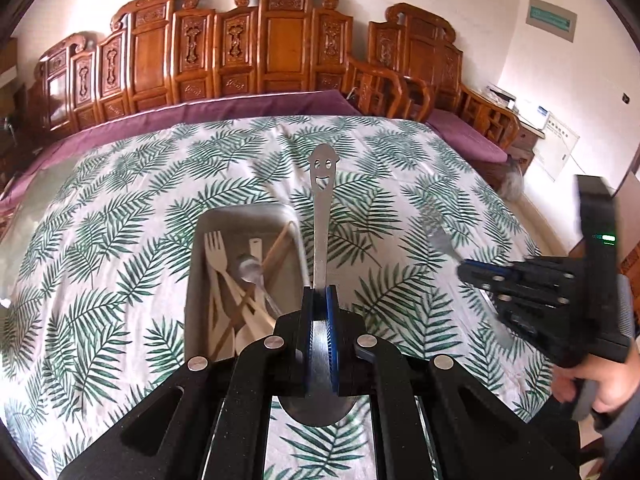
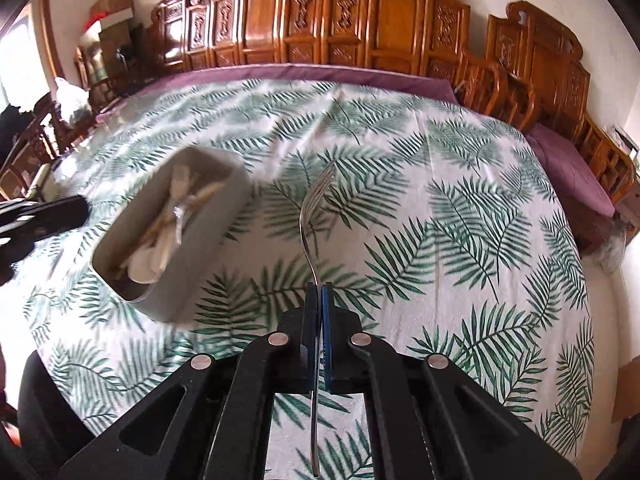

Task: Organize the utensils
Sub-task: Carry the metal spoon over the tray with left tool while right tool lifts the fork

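My left gripper (image 1: pixel 320 292) is shut on a steel spoon (image 1: pixel 322 216); its smiley-face handle end points up and away, and the bowl hangs below the jaws. It hovers by the right rim of a grey bin (image 1: pixel 244 216) holding wooden forks, spoons and a metal spoon. My right gripper (image 2: pixel 319 286) is shut on a steel fork (image 2: pixel 312 208), tines pointing away, above the leaf-print tablecloth. The grey bin (image 2: pixel 208 236) lies to its left. In the left wrist view the right gripper (image 1: pixel 464 270) appears blurred at the right, with the fork's tines (image 1: pixel 440 242) sticking out.
A leaf-print cloth (image 2: pixel 440 220) covers the table, with a purple cloth strip (image 1: pixel 240 108) along the far edge. Carved wooden chairs (image 1: pixel 280 40) line the back and right side. A hand (image 1: pixel 608 384) holds the right gripper's grip.
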Demonstrator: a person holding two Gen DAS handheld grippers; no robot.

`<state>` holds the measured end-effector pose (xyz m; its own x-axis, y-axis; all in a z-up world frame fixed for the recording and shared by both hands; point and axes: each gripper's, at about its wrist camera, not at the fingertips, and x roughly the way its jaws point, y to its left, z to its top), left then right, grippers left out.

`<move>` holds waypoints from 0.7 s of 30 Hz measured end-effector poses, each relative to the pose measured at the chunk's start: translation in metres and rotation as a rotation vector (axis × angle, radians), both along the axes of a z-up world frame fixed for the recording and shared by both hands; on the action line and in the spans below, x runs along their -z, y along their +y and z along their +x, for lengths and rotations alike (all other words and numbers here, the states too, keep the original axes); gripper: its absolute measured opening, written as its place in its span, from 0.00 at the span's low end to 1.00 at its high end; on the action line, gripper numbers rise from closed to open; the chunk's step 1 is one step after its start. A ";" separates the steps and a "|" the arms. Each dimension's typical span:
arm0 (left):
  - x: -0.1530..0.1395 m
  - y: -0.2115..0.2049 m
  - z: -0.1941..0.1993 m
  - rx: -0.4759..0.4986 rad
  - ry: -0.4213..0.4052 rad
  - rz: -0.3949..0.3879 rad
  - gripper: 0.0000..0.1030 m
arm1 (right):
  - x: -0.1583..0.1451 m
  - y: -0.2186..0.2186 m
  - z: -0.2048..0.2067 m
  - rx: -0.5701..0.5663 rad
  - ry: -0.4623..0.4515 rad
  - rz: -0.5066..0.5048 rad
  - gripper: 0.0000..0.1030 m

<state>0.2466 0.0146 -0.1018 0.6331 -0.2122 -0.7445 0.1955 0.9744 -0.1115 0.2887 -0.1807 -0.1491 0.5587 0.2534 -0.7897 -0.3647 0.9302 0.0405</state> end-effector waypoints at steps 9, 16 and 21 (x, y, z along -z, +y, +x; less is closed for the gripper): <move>0.040 0.032 0.038 -0.077 0.090 -0.007 0.05 | -0.014 0.025 -0.007 -0.064 -0.023 0.030 0.03; 0.058 0.041 0.056 -0.092 0.114 0.007 0.05 | -0.010 0.040 0.000 -0.091 -0.017 0.039 0.03; 0.064 0.041 0.065 -0.090 0.122 0.000 0.05 | -0.006 0.046 0.008 -0.096 -0.008 0.042 0.03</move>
<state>0.3120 0.0558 -0.1661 0.5543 -0.1587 -0.8170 0.0927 0.9873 -0.1289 0.2968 -0.1349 -0.1433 0.5362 0.3391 -0.7730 -0.4524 0.8886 0.0760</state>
